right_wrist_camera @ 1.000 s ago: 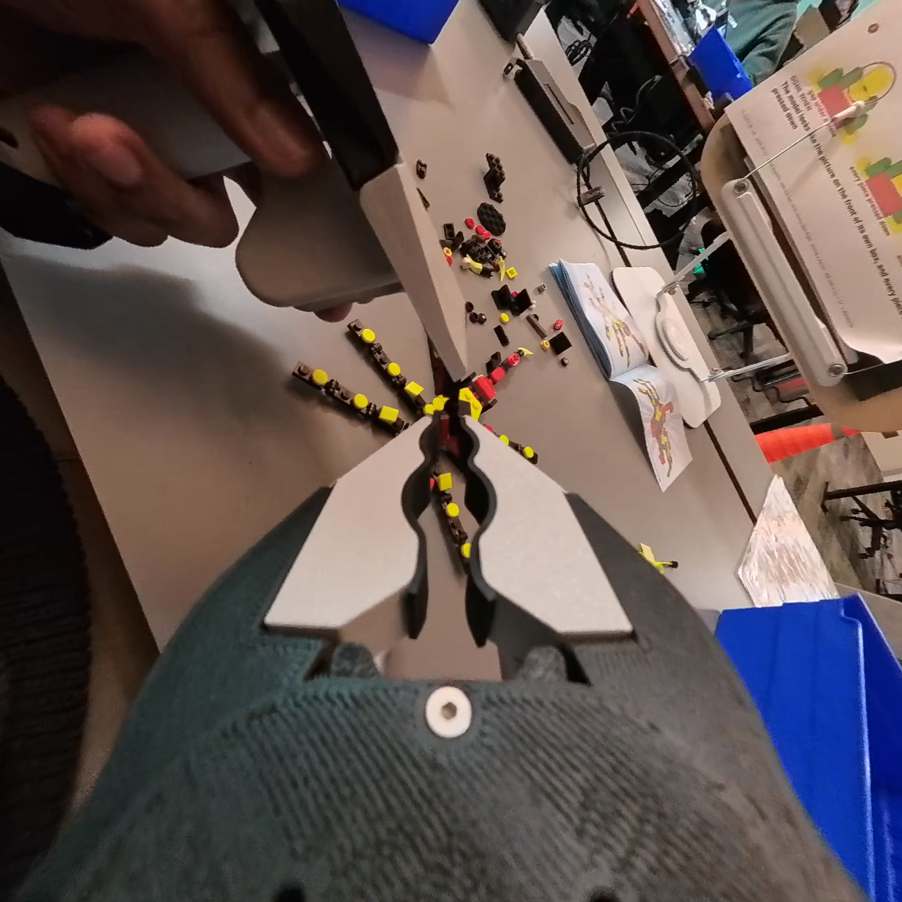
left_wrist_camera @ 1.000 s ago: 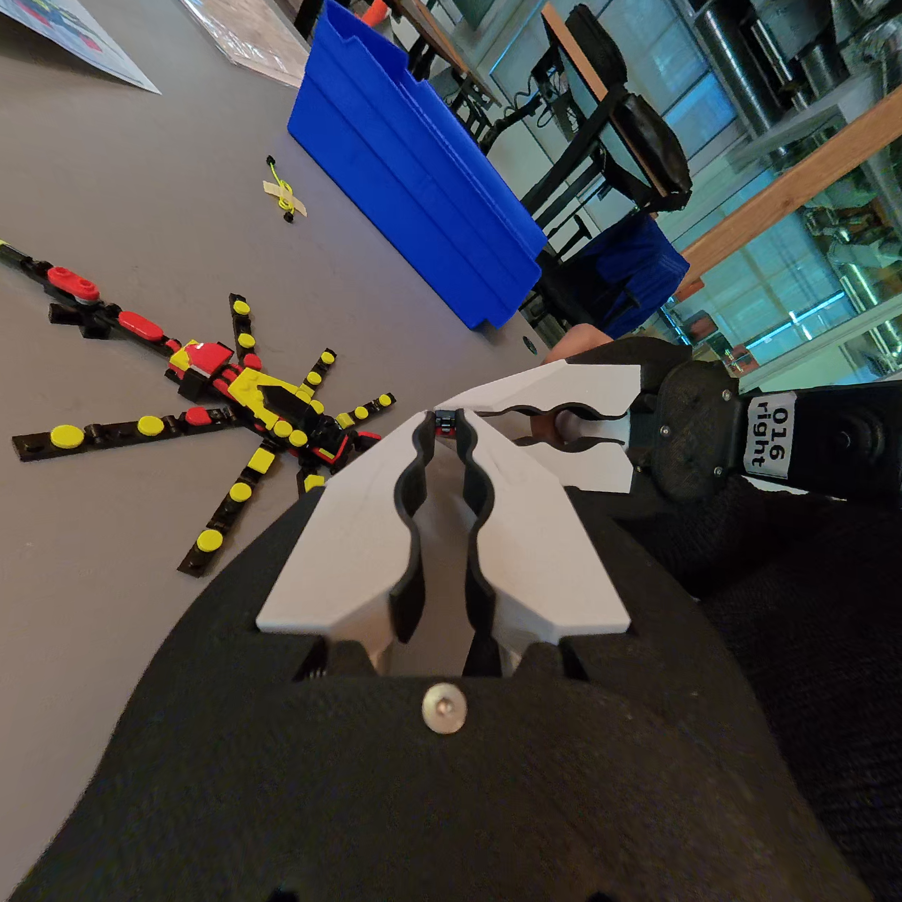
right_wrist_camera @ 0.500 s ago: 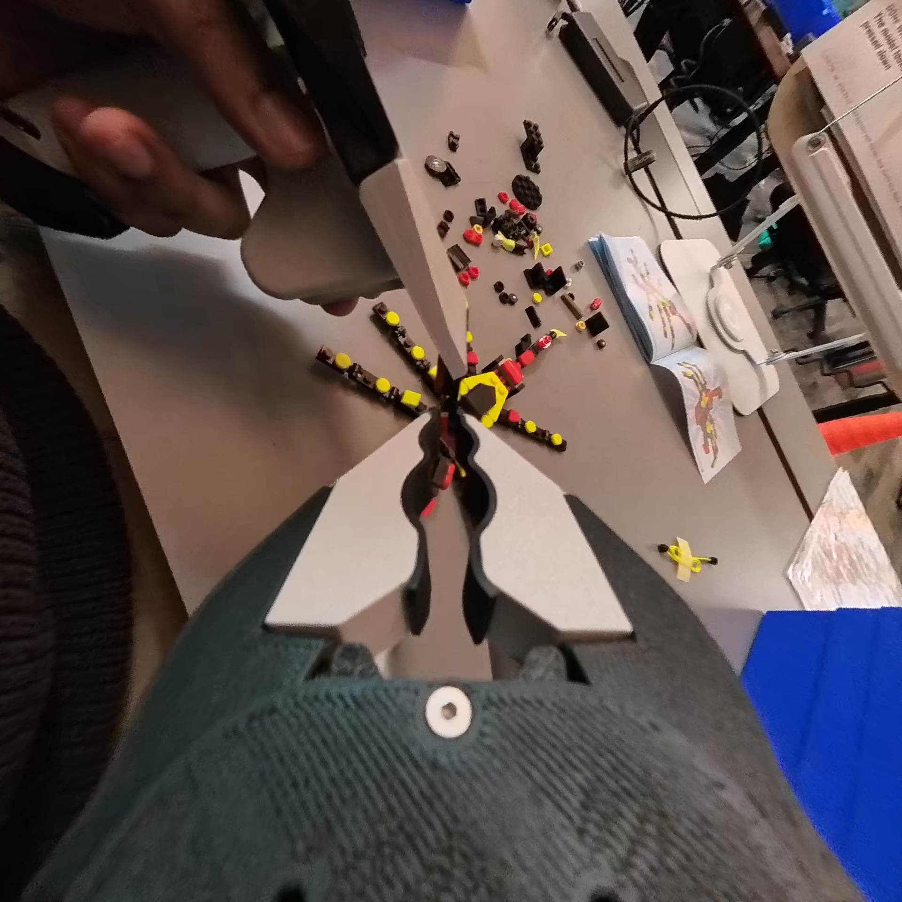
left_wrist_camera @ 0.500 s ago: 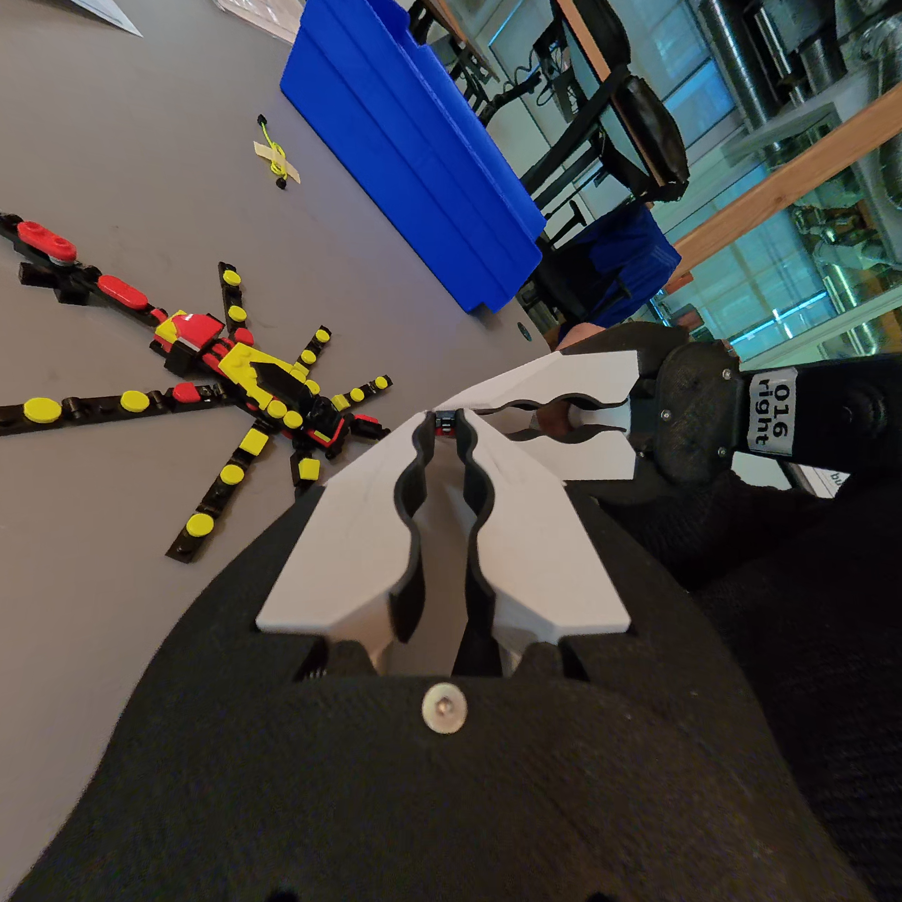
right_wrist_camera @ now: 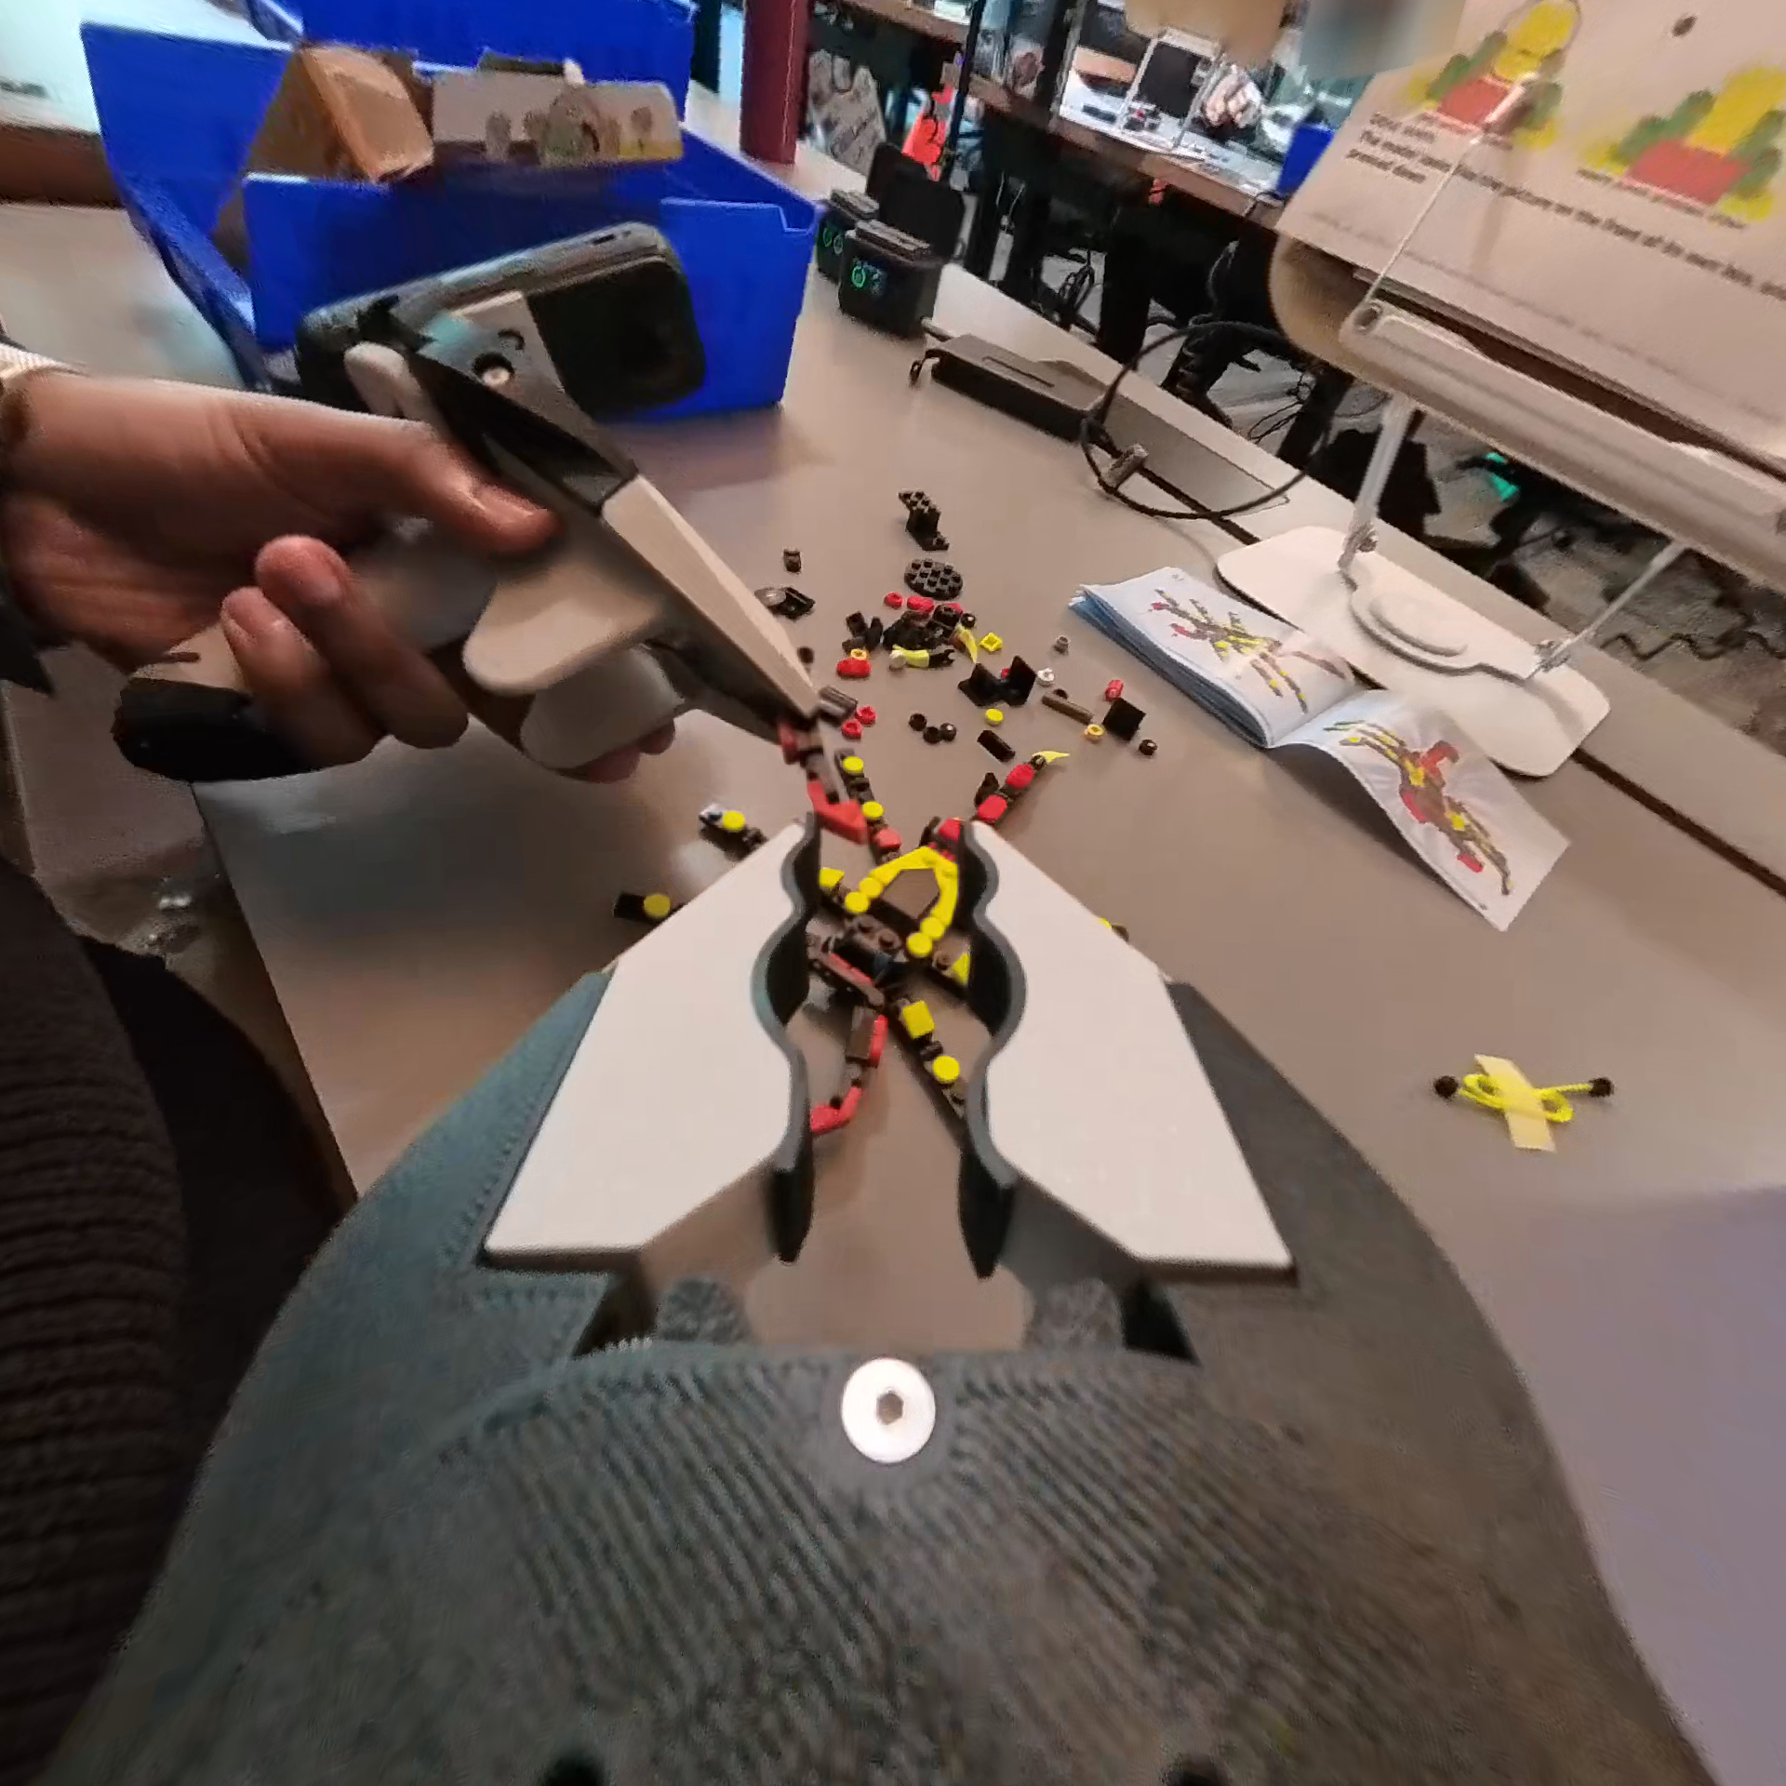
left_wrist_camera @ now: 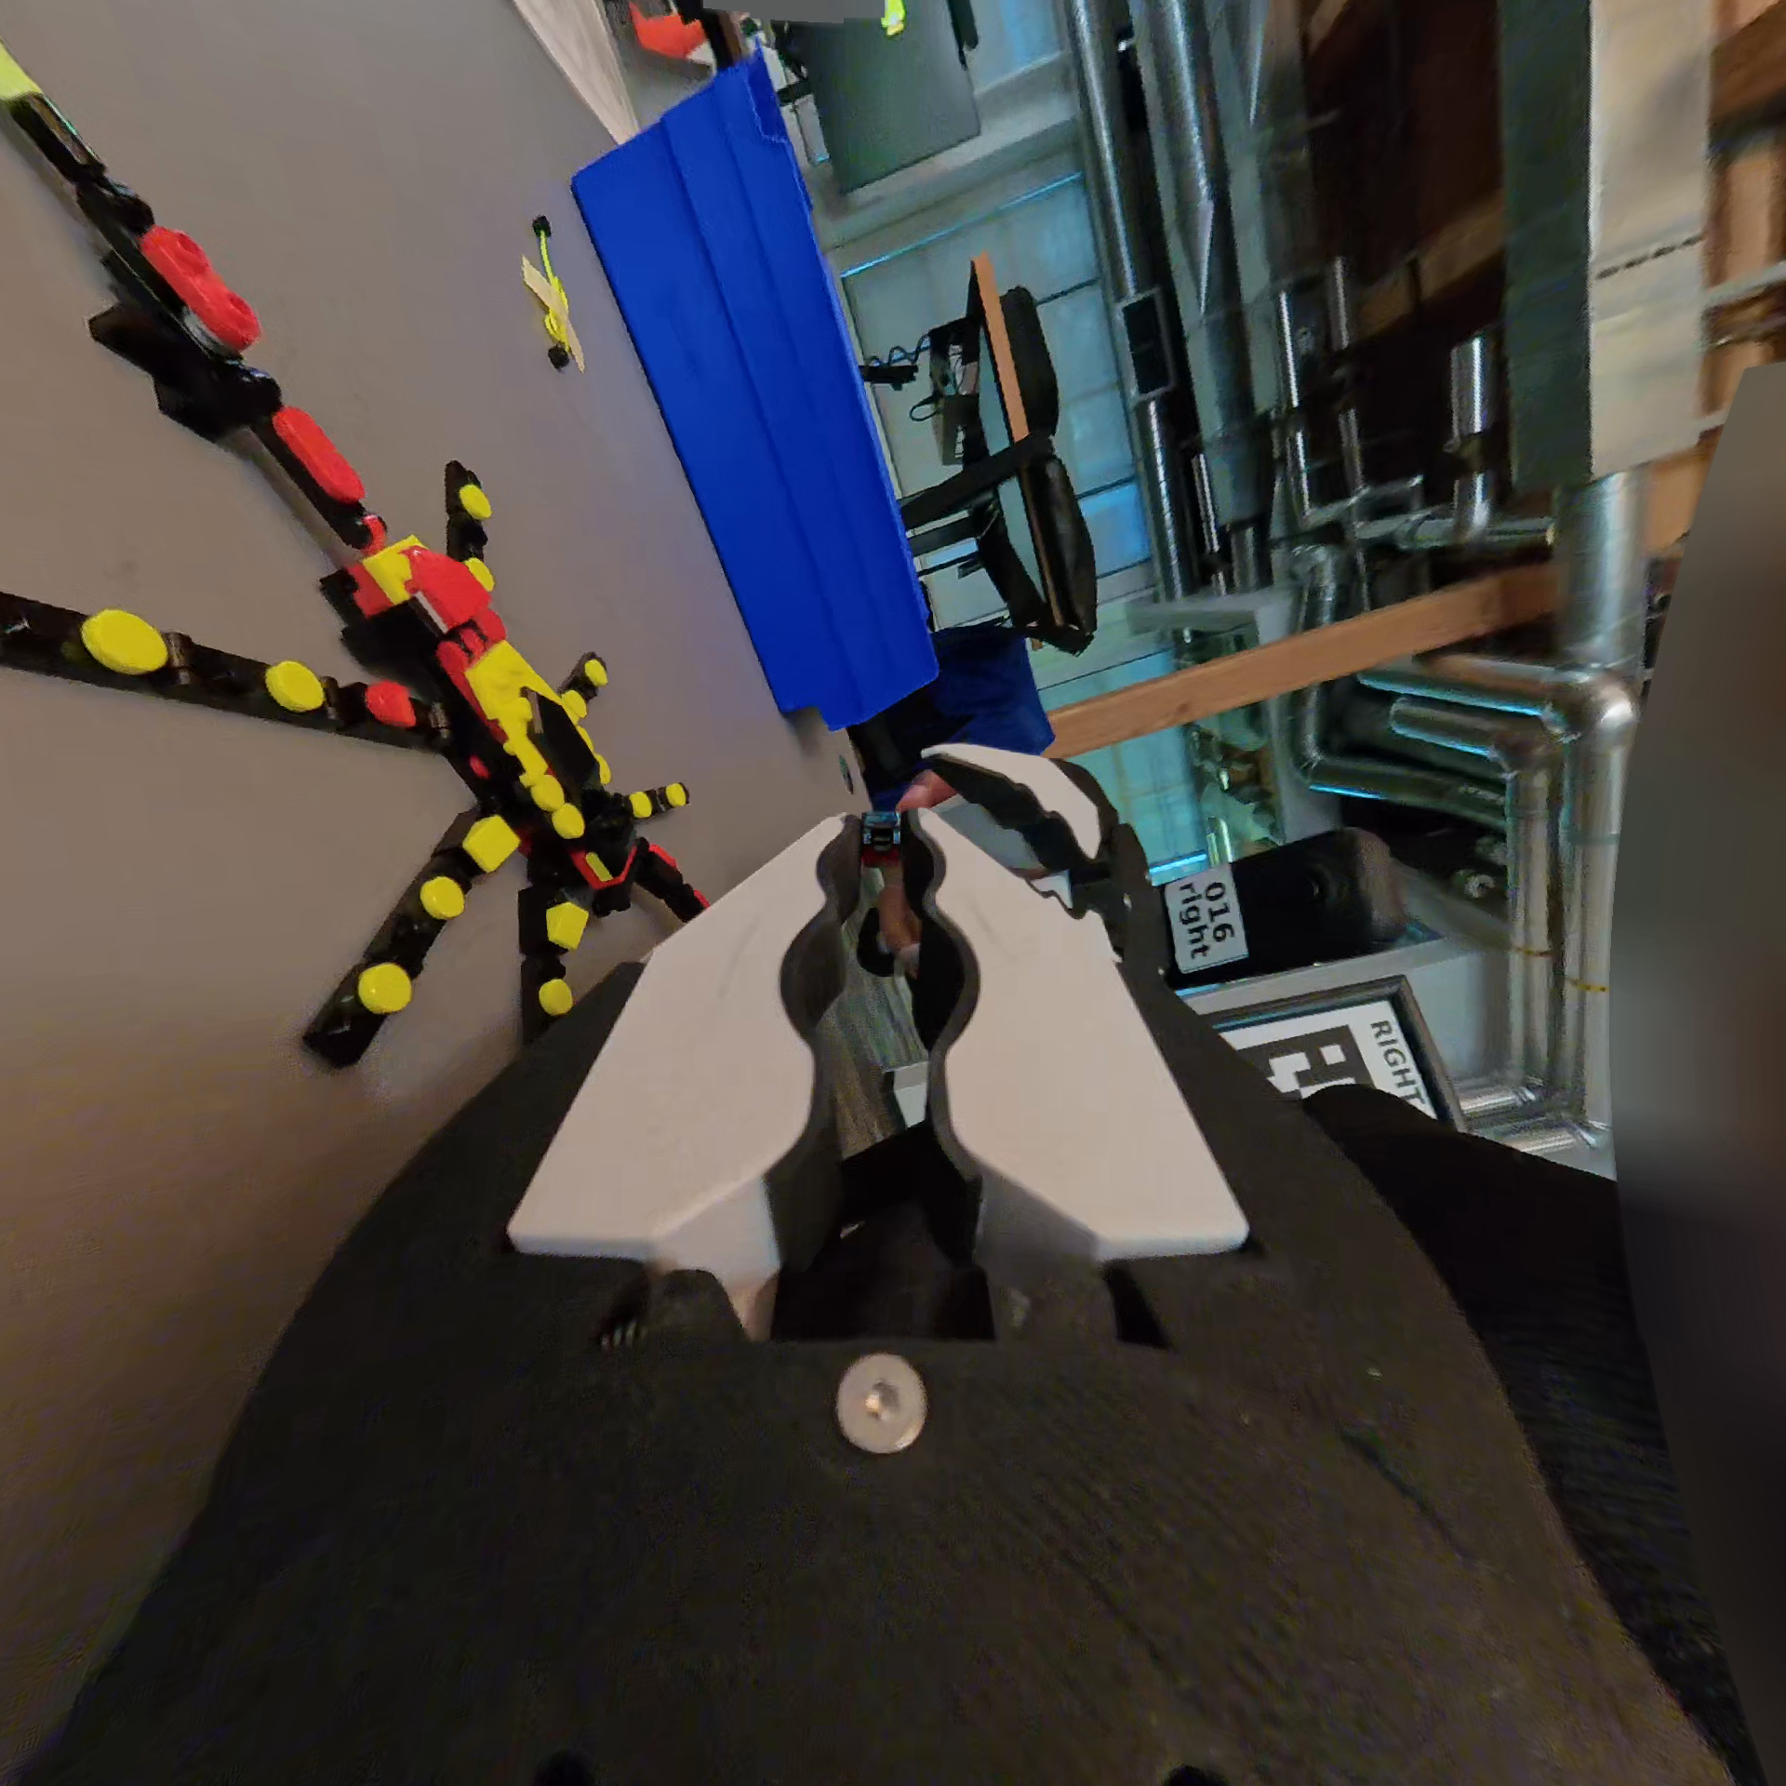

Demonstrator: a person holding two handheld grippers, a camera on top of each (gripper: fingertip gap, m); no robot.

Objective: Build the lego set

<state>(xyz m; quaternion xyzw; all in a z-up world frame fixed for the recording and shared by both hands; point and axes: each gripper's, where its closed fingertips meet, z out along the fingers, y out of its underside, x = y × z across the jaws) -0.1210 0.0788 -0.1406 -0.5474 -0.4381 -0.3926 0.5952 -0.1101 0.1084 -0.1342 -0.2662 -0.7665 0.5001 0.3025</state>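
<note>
Grey table [right_wrist_camera: 1305, 966] bears a spider-like brick model [right_wrist_camera: 899, 908] (black, red, yellow).

Each gripper [left_wrist_camera: 881, 831] had pale grey wedge fingers [right_wrist_camera: 676, 1044] with wavy black pads, a silver screw [right_wrist_camera: 887, 1409] behind them, and a dark textured body; a dark knit sleeve [right_wrist_camera: 77, 1208] showed alongside.

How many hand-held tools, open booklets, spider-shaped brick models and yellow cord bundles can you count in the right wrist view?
Tools: 2 (left tool, right tool)
Open booklet: 1
Spider-shaped brick model: 1
Yellow cord bundle: 1
Total: 5
</note>
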